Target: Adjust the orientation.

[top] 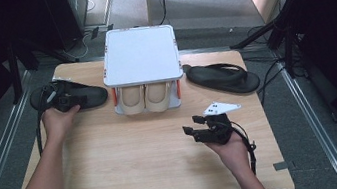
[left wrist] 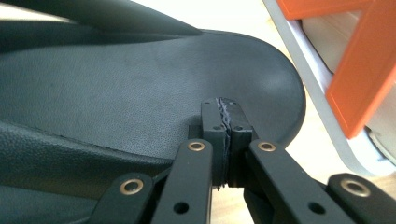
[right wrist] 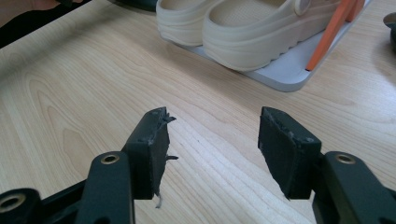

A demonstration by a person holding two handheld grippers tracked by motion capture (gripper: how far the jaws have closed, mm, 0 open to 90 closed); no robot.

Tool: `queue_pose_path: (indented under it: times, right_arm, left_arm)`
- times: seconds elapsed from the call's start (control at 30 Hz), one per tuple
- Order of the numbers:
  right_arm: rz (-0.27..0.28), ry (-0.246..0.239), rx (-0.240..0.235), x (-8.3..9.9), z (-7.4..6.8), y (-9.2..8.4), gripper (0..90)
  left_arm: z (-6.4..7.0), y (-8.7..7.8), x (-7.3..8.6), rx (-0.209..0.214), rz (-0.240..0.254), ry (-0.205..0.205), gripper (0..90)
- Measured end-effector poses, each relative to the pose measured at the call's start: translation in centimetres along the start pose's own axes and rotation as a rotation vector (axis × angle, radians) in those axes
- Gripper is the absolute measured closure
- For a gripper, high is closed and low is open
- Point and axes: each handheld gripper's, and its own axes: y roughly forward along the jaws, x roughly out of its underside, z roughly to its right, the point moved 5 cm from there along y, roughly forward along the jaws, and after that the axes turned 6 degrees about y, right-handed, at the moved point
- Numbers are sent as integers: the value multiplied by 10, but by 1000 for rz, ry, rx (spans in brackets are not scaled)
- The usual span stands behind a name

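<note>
Your left claw (left wrist: 223,122) is closed tight, pads pressed together w/ nothing visibly pinched between them; the tips sit right over the footbed of the left black sandal (left wrist: 140,93), near its rounded end. From the high view that claw (top: 67,100) rests on top of the same sandal (top: 91,95), which lies flat at the left edge of the worktop (top: 141,159), just beside the white shoe rack (top: 141,60). A closed tip reads like you're pushing or nudging the sandal rather than lifting it, prob. to line it up w/ the rack.

Your right claw (right wrist: 212,144) stands wide open and empty, hovering over bare wood, pointed toward the rack's lower shelf where the beige clogs (right wrist: 243,32) sit side by side. In the high view it (top: 201,129) hangs mid-worktop, apart from everything; looks parked so it stays clear of the left hand's work.

The right black sandal (top: 222,79) lies on the far right, just beside the rack, untouched. The rack's top shelf is bare, so that's likely where the black pair is headed.
</note>
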Motion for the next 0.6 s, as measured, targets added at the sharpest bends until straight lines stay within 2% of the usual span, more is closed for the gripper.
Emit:
queue_pose_path:
  times: [0.6]
  right_arm:
    - [6,-6,-22,-7,-3,7,453]
  left_arm:
    - [5,-32,37,13,-42,20,895]
